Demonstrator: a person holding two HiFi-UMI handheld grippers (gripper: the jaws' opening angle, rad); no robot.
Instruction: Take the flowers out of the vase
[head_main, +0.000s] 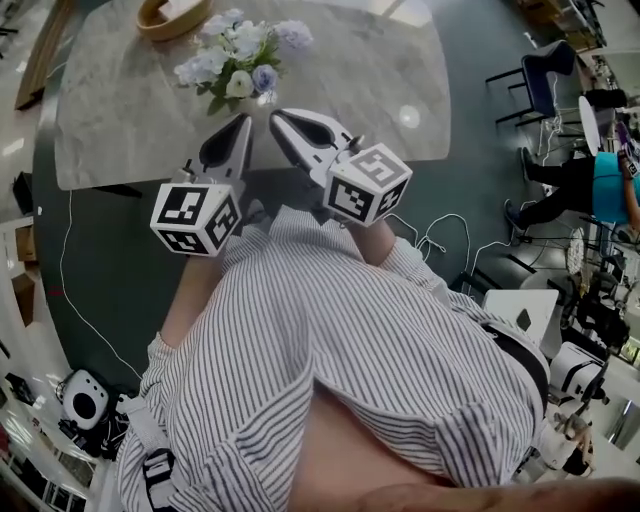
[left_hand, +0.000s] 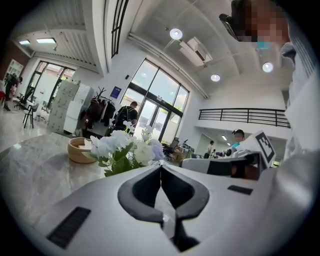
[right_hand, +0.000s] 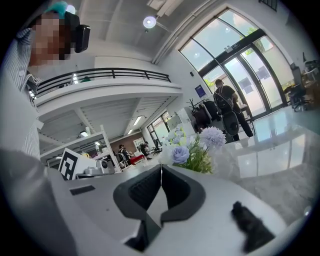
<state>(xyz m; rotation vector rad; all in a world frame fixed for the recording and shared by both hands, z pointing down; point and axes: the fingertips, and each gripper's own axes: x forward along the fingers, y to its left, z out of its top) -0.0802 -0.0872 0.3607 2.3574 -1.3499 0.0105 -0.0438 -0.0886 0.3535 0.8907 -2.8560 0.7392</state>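
Currently white left gripper (head_main: 243, 120), right gripper (head_main: 276, 116) jaws closed, empty, seemingly short of white-lilac flower bunch (head_main: 238, 55) on grey marble table (head_main: 350, 90).

A light grey marble-patterned table with rounded corners (head_main: 120, 120) is filling the upper part of the head view. A bunch of white and pale purple flowers (head_main: 238, 62) is standing on it, left of the top centre. A round light wooden bowl (head_main: 172, 18) is sitting near it, at the top edge.

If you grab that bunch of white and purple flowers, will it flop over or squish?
The bunch of white and pale purple flowers is probably light: small blooms, thin green leaves. Its petals look soft, so a pinch would likely crush them.
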